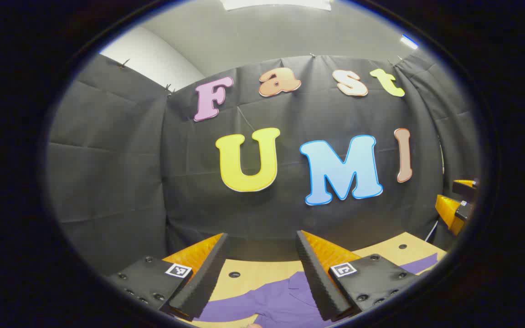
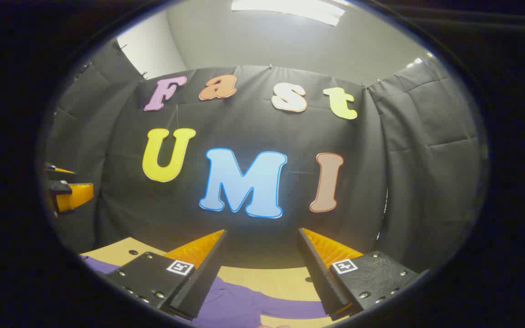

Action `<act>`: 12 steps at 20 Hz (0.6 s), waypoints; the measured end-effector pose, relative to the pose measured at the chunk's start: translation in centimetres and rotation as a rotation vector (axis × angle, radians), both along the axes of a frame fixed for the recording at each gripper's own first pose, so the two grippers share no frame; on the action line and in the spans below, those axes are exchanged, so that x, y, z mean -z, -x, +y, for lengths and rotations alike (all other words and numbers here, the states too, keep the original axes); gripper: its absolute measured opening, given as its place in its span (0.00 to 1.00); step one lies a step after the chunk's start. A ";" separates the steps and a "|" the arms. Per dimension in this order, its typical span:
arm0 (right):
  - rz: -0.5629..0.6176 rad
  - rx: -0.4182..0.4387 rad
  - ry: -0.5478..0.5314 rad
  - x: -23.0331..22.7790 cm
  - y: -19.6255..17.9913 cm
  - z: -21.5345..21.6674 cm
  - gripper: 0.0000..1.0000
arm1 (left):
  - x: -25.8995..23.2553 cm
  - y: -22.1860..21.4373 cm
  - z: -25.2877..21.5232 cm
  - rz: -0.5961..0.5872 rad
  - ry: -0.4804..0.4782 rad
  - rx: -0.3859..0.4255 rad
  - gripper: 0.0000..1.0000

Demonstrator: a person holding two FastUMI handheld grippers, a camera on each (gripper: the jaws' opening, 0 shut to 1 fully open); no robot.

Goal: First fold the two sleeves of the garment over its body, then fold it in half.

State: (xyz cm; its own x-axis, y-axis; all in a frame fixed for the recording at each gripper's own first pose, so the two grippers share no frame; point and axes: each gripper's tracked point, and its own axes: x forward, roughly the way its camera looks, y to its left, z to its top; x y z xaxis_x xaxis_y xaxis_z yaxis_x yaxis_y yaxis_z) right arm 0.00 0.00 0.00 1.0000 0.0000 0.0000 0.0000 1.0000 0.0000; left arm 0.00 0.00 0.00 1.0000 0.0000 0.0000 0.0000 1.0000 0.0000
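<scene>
Purple garment (image 1: pixel 271 303) lies flat on the light wooden table (image 1: pixel 399 248), low in both views, collar area roughly under the left gripper (image 1: pixel 262 273); one sleeve (image 1: pixel 419 264) runs out toward the table's far edge in the left gripper view, and purple cloth reaches out to the side in the right gripper view too. Sleeves look unfolded, so judging by that the task is at its start, first sleeve fold not yet done. Both grippers are held above the cloth, pointing at the booth's black cloth wall (image 1: pixel 121 182); left gripper has fingers spread wide, nothing between them; right gripper (image 2: pixel 262 273) same, wide apart and holding nothing. Each gripper shows at the edge of the other's view, level with it and well apart. Next move likely calls for tipping down and pinching a sleeve end, then carrying it over the body. Table has small dark holes (image 1: pixel 234 274); nothing seems to block the way.
</scene>
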 end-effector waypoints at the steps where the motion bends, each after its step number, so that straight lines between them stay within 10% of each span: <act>1: 0.004 0.001 -0.005 0.2 0.0 -0.2 0.95 | 0.0 0.0 -0.1 0.001 -0.002 0.005 0.92; 12: -0.015 -0.024 -0.064 0.3 -1.1 -0.2 0.94 | -2.6 -0.6 -3.4 -0.062 -0.070 0.074 0.95</act>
